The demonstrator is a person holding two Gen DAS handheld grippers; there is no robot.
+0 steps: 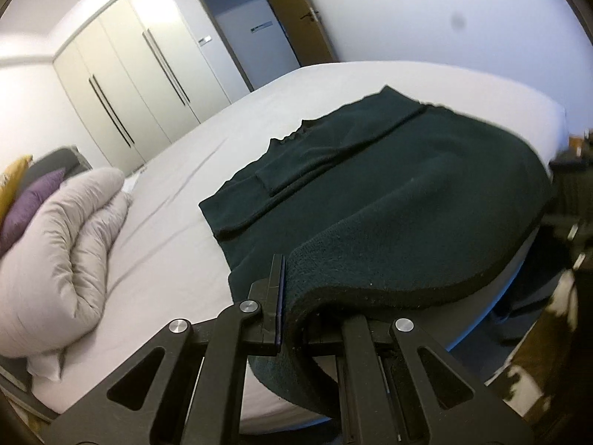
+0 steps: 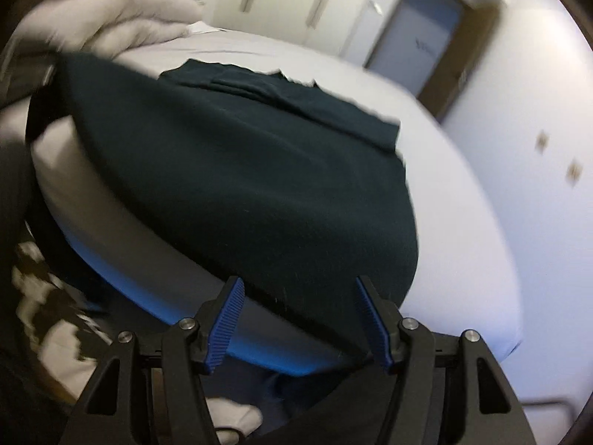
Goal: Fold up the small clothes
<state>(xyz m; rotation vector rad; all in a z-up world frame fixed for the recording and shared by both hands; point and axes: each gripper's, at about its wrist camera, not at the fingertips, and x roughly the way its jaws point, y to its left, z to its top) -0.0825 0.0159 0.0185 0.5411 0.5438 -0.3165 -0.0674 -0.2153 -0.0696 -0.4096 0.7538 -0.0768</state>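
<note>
We find no text, label, brand or number that we can read; the marks on the door (image 1: 259,29) are too small.

Dark sweater (image 1: 389,200) hem hides one left finger; right wrist view motion-blurred.

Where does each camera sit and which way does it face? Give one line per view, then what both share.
Left wrist: on the left gripper, looking across the bed towards wardrobe and door; its jaws are shut on the dark sweater.
Right wrist: on the right gripper, looking over the sweater's hem; jaws open.
Shared: sweater, bed, duvet, door.
</note>
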